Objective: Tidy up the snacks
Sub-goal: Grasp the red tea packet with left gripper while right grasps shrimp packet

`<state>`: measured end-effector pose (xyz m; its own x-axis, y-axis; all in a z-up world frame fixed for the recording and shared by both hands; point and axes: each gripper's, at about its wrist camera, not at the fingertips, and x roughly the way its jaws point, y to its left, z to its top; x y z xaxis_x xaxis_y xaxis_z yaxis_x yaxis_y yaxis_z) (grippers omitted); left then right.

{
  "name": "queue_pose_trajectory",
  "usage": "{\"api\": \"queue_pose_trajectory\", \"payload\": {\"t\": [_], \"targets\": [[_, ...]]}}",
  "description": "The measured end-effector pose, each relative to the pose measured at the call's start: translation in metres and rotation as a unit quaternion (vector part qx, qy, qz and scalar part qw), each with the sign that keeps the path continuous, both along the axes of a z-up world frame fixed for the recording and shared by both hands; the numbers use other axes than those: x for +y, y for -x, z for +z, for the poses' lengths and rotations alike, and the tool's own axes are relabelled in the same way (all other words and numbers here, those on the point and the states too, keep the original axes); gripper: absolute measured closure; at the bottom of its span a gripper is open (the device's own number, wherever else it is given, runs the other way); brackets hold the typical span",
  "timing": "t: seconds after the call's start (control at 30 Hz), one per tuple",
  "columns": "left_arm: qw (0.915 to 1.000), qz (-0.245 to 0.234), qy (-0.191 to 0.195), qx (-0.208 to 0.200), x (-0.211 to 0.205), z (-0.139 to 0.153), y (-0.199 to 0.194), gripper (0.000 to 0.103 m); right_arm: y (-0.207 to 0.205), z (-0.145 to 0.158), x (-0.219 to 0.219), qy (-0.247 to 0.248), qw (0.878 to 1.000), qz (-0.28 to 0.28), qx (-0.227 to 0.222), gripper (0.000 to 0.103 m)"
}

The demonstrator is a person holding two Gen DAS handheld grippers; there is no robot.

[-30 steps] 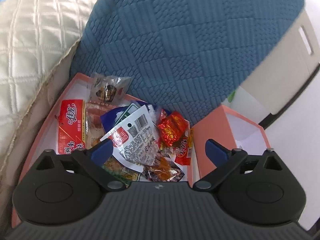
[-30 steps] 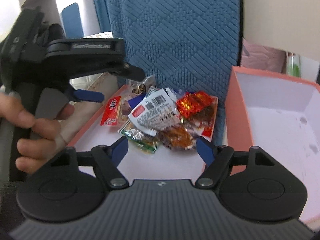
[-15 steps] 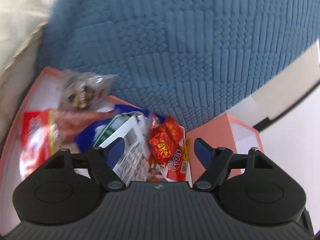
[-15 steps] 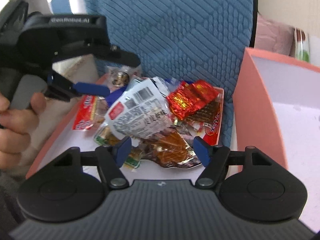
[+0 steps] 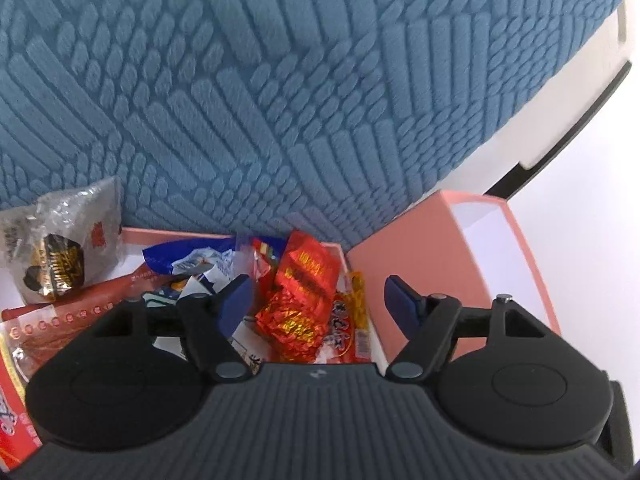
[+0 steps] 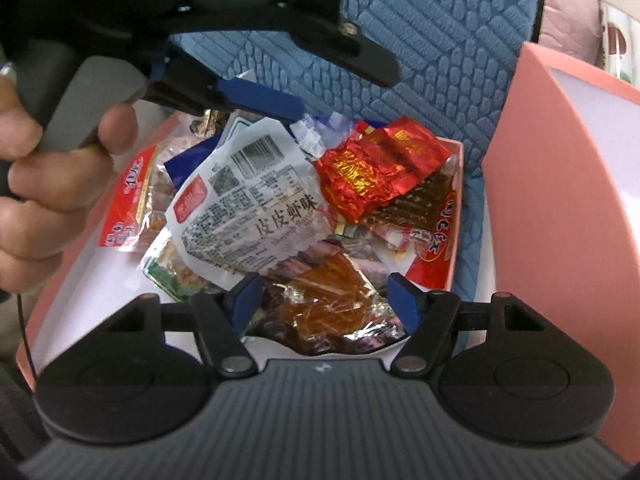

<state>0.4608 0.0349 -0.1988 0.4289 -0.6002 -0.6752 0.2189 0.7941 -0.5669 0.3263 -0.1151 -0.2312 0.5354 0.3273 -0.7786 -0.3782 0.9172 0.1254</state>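
Observation:
A shallow pink box (image 6: 120, 272) holds a heap of snack packets: a white barcode packet (image 6: 248, 208), red foil packets (image 6: 380, 168), and an orange-brown snack in clear wrap (image 6: 332, 296). My right gripper (image 6: 324, 302) hangs low over the front of the heap, open, with the orange-brown snack lying between its fingers. My left gripper (image 5: 318, 302) hovers above the back of the heap and its jaws are closing. The red foil packets (image 5: 304, 292) show between its fingers, but the pads do not press them. Its blue finger (image 6: 260, 100) sits just over the white packet.
A tall blue quilted cushion (image 5: 280, 80) stands right behind the box. A second pink box (image 6: 540, 240), white inside, stands at the right. A clear packet with a dark round snack (image 5: 60, 256) leans at the back left. A person's hand (image 6: 48, 184) holds the left gripper's handle.
Both grippers have dropped closer to the heap. The left one has swung right, toward the red foil packets, and its jaws have narrowed. The packets have not moved.

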Motion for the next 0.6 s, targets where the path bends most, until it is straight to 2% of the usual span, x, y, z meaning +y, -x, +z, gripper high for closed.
{"api": "queue_pose_trajectory", "payload": {"t": [0.1, 0.2, 0.33, 0.6], "targets": [[0.9999, -0.012, -0.005, 0.005, -0.004, -0.009, -0.003, 0.031, -0.004, -0.004, 0.004, 0.01, 1.0, 0.005, 0.003, 0.032], [0.9993, -0.029, -0.02, -0.007, -0.015, -0.012, -0.002, 0.031, -0.006, -0.004, 0.007, 0.023, 1.0, 0.013, -0.007, 0.032], [0.9975, -0.054, -0.044, -0.012, -0.027, -0.018, 0.0, 0.031, -0.004, -0.005, 0.018, 0.069, 0.996, 0.039, -0.04, 0.032], [0.9915, -0.082, -0.089, -0.048, -0.036, -0.02, 0.007, 0.03, -0.015, -0.01, 0.007, 0.029, 0.999, 0.023, 0.002, 0.033]]}}
